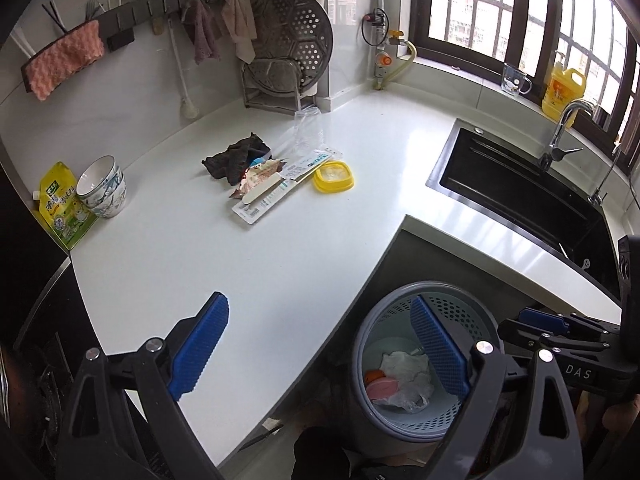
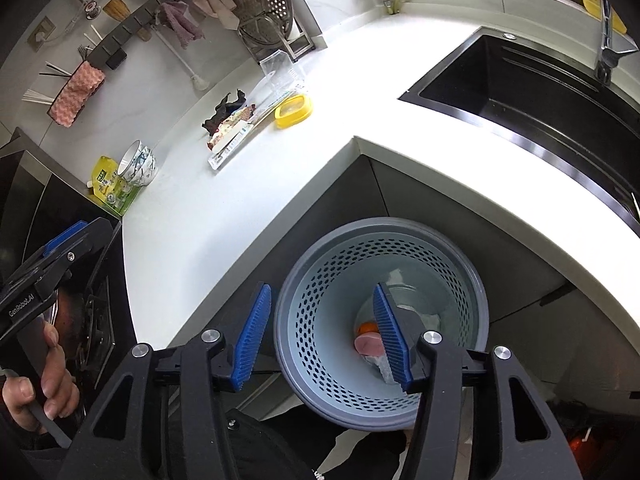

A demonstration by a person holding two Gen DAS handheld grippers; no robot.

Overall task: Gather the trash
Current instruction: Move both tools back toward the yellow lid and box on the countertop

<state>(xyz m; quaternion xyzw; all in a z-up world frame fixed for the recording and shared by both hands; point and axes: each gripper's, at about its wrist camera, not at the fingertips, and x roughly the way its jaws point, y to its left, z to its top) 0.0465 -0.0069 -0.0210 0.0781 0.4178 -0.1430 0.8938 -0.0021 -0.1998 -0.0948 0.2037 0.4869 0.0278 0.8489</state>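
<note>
Trash pile (image 1: 276,176) on counter (image 1: 240,264), well apart from bin (image 2: 384,412). My right gripper (image 2: 322,336) above bin, fingers apart, empty; left gripper (image 1: 320,350) likewise. Drop probably done; next reach for pile.

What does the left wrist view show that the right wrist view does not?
Only the left wrist view shows the window bars and the whole faucet. Only the right wrist view shows the hand gripping the left gripper's handle. Both show the perforated bin below the counter, holding crumpled trash, the trash pile and yellow lid on the countertop, and both grippers open.
</note>
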